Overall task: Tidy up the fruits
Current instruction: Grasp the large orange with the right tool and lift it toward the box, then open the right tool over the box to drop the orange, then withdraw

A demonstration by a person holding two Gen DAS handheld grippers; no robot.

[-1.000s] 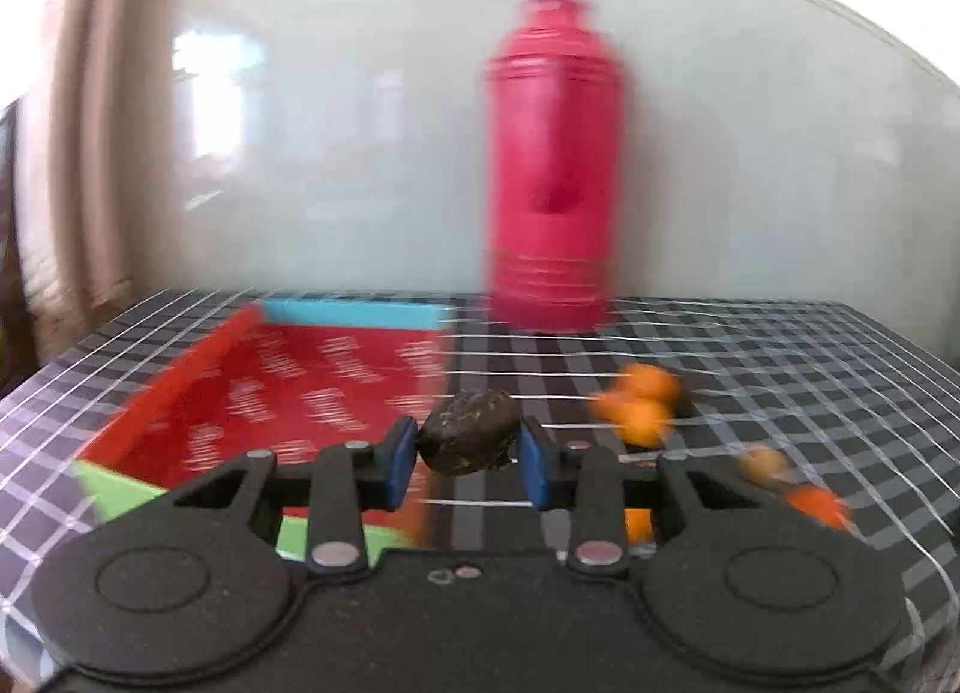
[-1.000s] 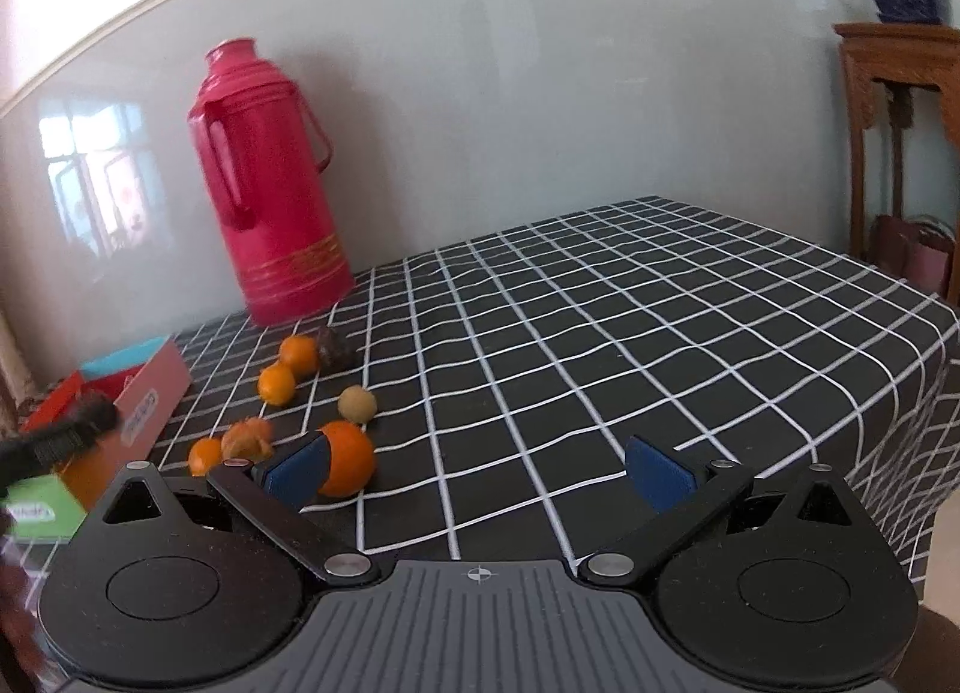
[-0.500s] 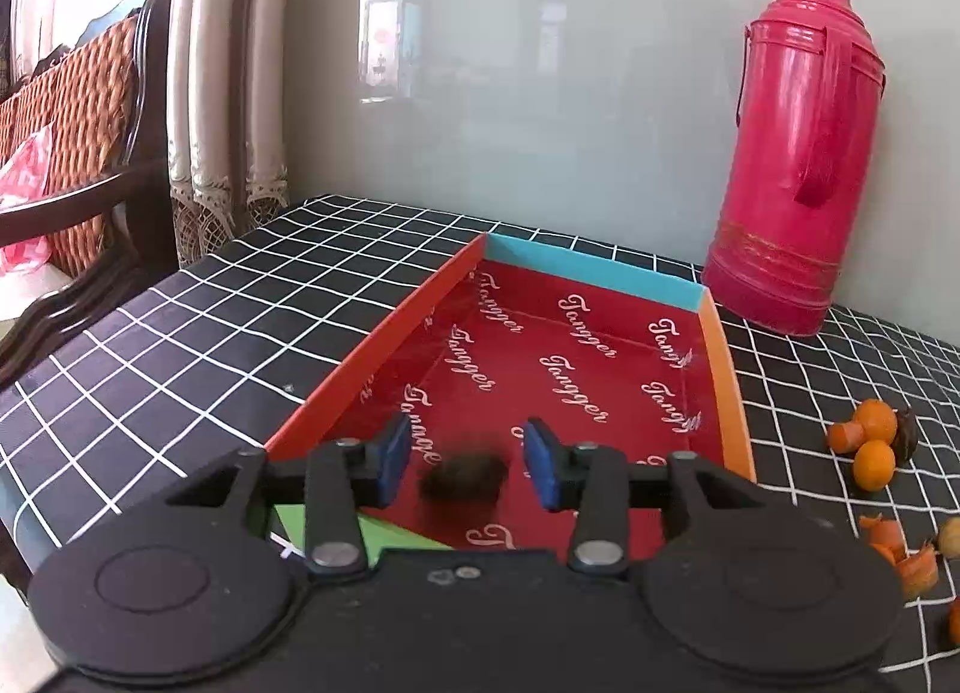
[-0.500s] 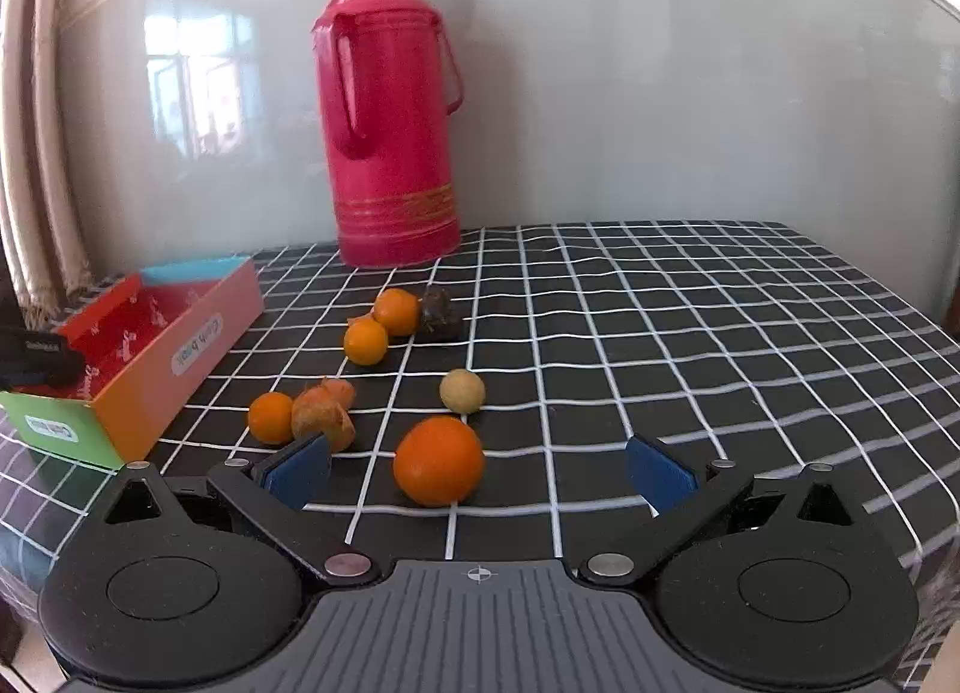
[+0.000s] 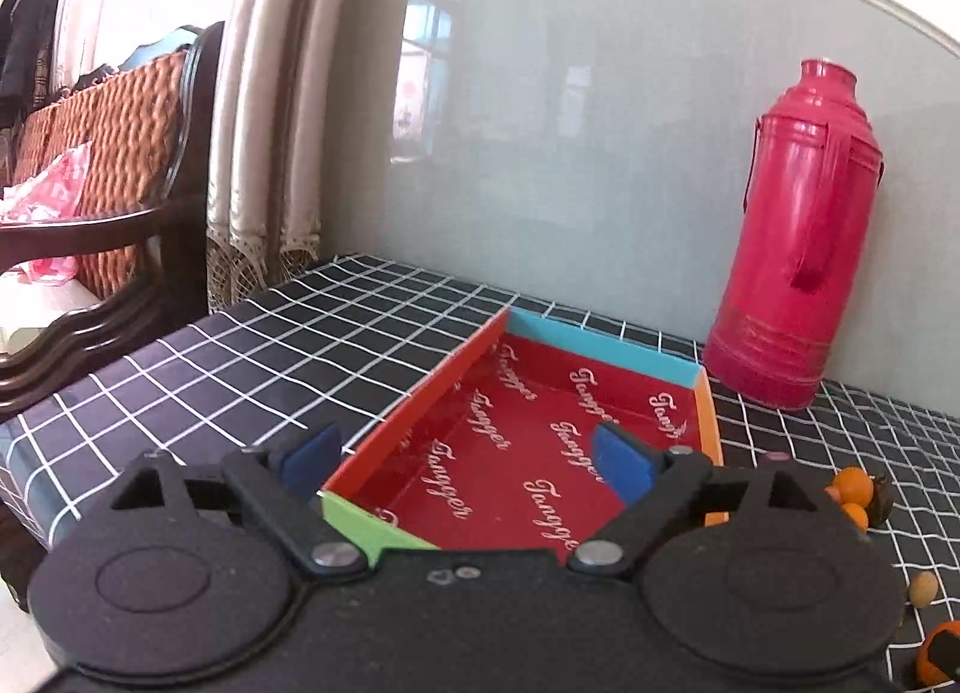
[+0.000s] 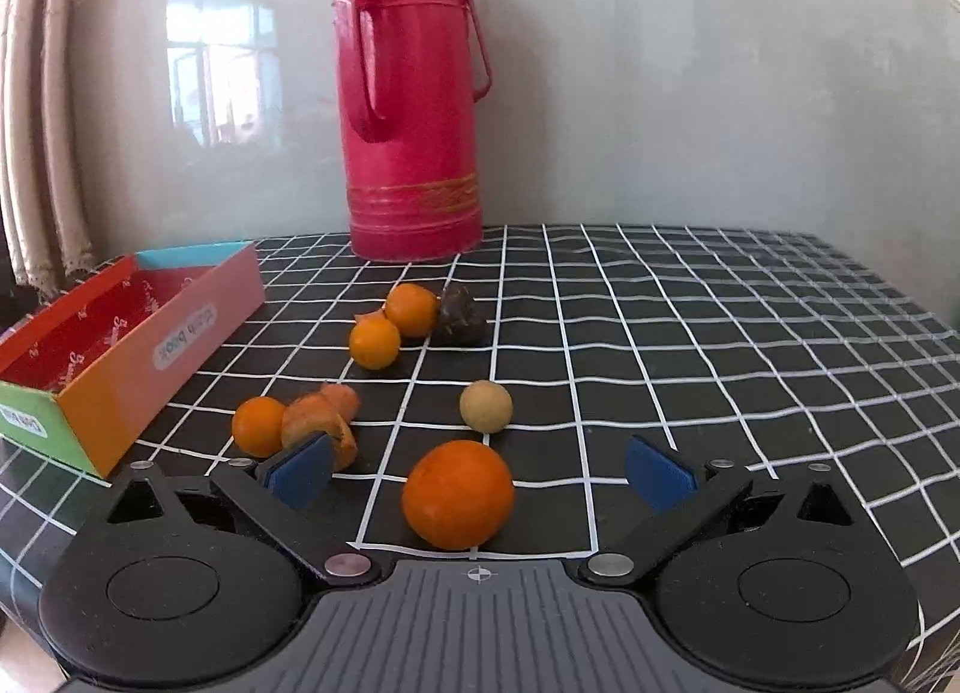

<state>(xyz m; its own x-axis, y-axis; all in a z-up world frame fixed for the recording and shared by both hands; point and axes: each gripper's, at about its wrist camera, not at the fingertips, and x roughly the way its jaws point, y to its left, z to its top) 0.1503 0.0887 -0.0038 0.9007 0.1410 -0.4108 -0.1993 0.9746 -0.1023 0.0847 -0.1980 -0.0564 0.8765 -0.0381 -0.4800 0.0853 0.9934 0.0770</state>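
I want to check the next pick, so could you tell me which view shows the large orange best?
The right wrist view: the large orange lies whole and sharp between the open right gripper fingers. The left wrist view shows only an orange sliver at its lower right edge, possibly that fruit.

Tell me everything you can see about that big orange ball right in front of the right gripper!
The big orange fruit is round, bright orange, with a matte, slightly dimpled skin, and it is the largest fruit on the checked tablecloth. It rests on the cloth, whole and unpeeled, between the wide-open fingers of the right gripper, touching neither blue pad. A small tan round fruit lies just behind it, apart from it.
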